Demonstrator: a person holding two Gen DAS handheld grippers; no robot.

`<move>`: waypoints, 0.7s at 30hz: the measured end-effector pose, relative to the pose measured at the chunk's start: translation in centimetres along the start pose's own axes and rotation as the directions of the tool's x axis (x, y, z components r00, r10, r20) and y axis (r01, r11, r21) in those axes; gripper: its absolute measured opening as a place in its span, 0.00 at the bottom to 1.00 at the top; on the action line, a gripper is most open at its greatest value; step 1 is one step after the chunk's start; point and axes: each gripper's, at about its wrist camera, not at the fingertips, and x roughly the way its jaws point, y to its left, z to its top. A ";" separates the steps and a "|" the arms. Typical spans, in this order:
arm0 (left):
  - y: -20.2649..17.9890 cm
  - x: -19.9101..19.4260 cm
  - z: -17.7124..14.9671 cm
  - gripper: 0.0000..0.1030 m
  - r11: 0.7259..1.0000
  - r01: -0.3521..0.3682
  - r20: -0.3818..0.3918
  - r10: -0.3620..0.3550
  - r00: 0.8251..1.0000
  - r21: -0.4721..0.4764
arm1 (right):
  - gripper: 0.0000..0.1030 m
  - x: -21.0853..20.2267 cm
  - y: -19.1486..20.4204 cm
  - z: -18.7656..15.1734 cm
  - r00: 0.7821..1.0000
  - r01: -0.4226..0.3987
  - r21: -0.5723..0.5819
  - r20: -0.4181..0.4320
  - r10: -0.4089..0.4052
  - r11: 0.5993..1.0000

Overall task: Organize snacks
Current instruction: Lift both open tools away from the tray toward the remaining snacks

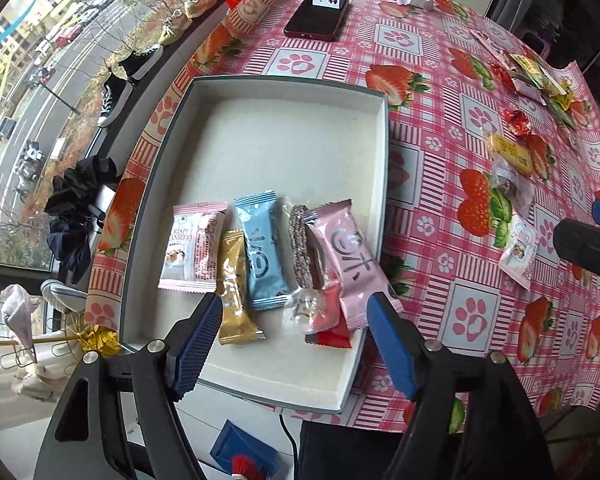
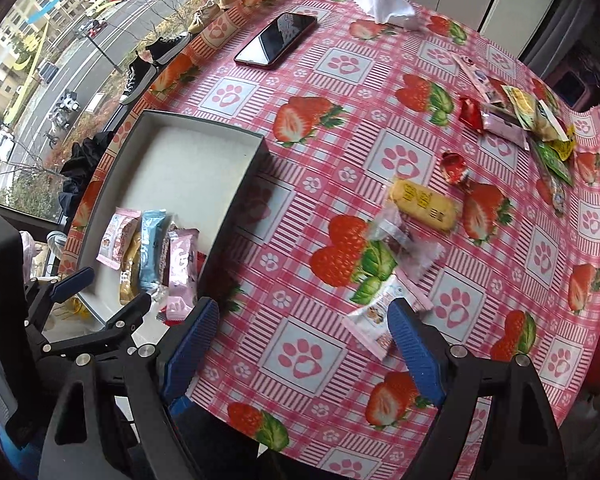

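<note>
Above the near end of the shallow white cardboard tray, where six wrapped snacks lie, both tools, left tool and right tool, stand apart and empty, so the next move likely calls for fetching the white-and-pink snack packet from the strawberry-print worktop.

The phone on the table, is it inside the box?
No, the phone lies on the tablecloth beyond the box.

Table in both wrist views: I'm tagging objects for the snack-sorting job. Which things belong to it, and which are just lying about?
Part of the job:
- box
- snack packets in the box
- loose snacks on the cloth
- left gripper and right gripper, both open and empty

Lying about:
- phone
- crumpled tissue
- shoes on the sill
</note>
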 end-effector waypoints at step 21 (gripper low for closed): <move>-4.9 -4.9 -0.6 0.77 0.991 -0.099 0.096 0.091 0.991 0.084 | 0.85 -3.5 -4.5 -3.3 0.997 0.002 0.004 0.081 -0.002 1.000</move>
